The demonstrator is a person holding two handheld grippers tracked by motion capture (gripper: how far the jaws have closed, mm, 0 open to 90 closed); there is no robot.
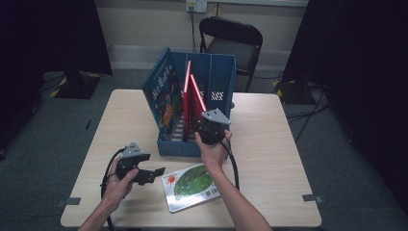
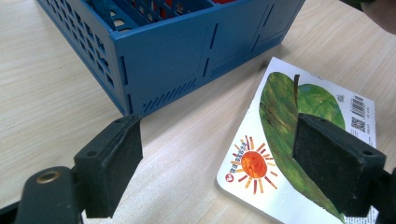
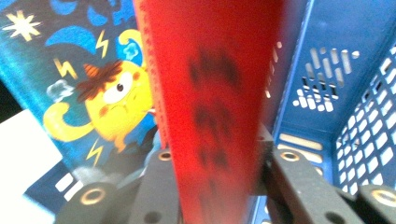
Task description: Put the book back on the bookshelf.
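Red book (image 1: pixel 196 98): thin hardback, clamped at its lower edge by the right tool (image 1: pixel 210 129), standing tilted in the middle bay of the blue file rack (image 1: pixel 179 147); in the right gripper view its spine (image 3: pixel 219 93) rises blurred between the shut jaws, so the clamp looks firm. Step in hand, as judged: filing the book upright into the rack. Next move calls for easing it down until its foot rests on the rack floor, squaring it against its neighbour, then letting go without tipping it

Near items:
- Left tool (image 1: pixel 142 174): held low over the desk (image 1: pixel 269 144) at the near left, jaws wide apart and holding nothing; in the left gripper view its pads (image 2: pixel 116 163) frame the picture book below
- Green-leaf picture book (image 1: pixel 191 185): flat on the desk just before the rack, white cover with an orange sun (image 2: pixel 253 164) and a barcode at one corner; likely next to be filed

Far items:
- Blue file rack contents: second red book (image 1: pixel 186 96) upright beside the held one; blue cartoon book (image 1: pixel 163 94) leaning in the left bay, yellow creature (image 3: pixel 114 105) on its cover; right bay seems empty
- Black folding chair (image 1: pixel 233 43): beyond the desk, by the wall
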